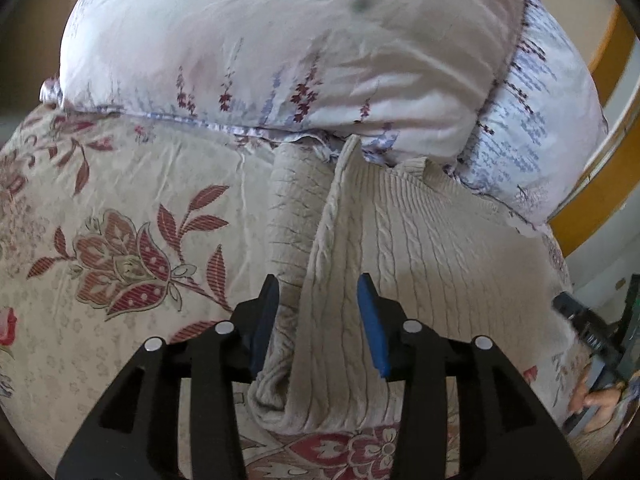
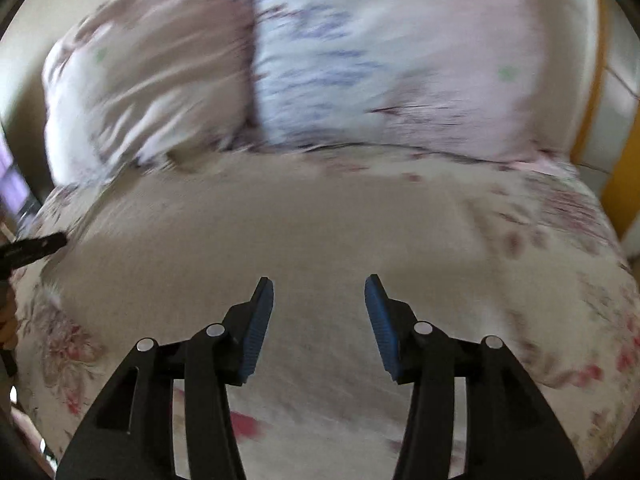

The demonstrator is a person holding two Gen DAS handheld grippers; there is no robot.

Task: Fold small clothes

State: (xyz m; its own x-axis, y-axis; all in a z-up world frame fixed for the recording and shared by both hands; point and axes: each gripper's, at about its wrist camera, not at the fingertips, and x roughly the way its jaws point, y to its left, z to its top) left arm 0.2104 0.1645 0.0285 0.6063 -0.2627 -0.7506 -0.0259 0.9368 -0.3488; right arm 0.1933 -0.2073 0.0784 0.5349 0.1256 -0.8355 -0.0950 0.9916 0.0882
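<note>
A beige cable-knit sweater [image 1: 420, 248] lies on the floral bedsheet [image 1: 120, 208], with a sleeve [image 1: 288, 208] folded along its left side and a raised fold running up the middle. My left gripper [image 1: 318, 288] is open, its blue pads straddling that fold near the sweater's lower edge. In the blurred right wrist view the sweater [image 2: 280, 232] spreads flat across the middle. My right gripper [image 2: 319, 290] is open and empty above it. The right gripper also shows at the right edge of the left wrist view [image 1: 592, 332].
Pale floral pillows [image 1: 280, 48] lie along the far side of the bed, also in the right wrist view [image 2: 360, 60]. A yellow wooden bed frame [image 1: 612, 52] runs at the right. The left gripper's tip [image 2: 36, 248] shows at the left edge of the right wrist view.
</note>
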